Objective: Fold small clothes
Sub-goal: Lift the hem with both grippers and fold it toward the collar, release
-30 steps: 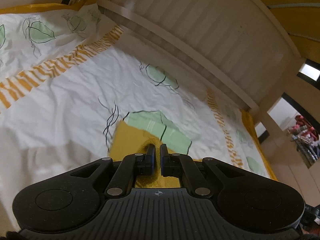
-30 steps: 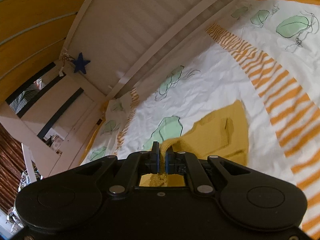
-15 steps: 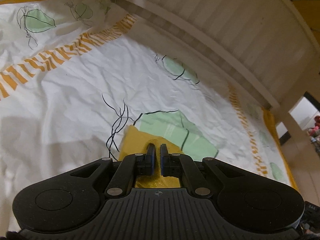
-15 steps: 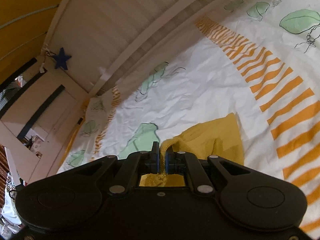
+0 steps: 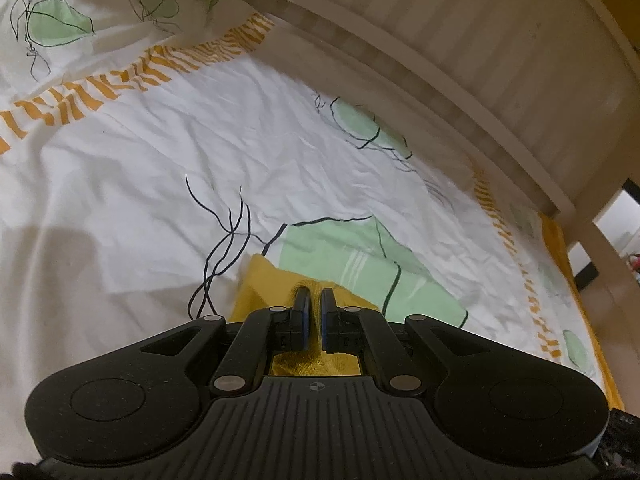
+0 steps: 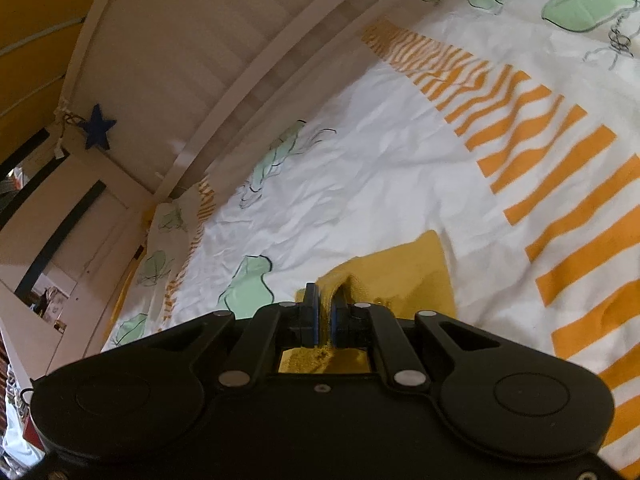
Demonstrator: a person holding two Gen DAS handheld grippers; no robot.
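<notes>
Both tools are clenched on the yellow garment (image 5: 260, 280): left tool (image 5: 311, 300), right tool (image 6: 325, 300). It trails just ahead onto the bedsheet (image 5: 160, 184). Keep both edges level, lower evenly, avoiding wrinkles.

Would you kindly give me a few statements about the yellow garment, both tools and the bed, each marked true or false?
1. The left tool is shut on the yellow garment. True.
2. The right tool is open and holds nothing. False: it is shut on a fold of the same garment.
3. The bedsheet is plain blue. False: it is white with green shapes and orange stripes.
4. A dark blue star hangs on the white bed frame. True.
</notes>
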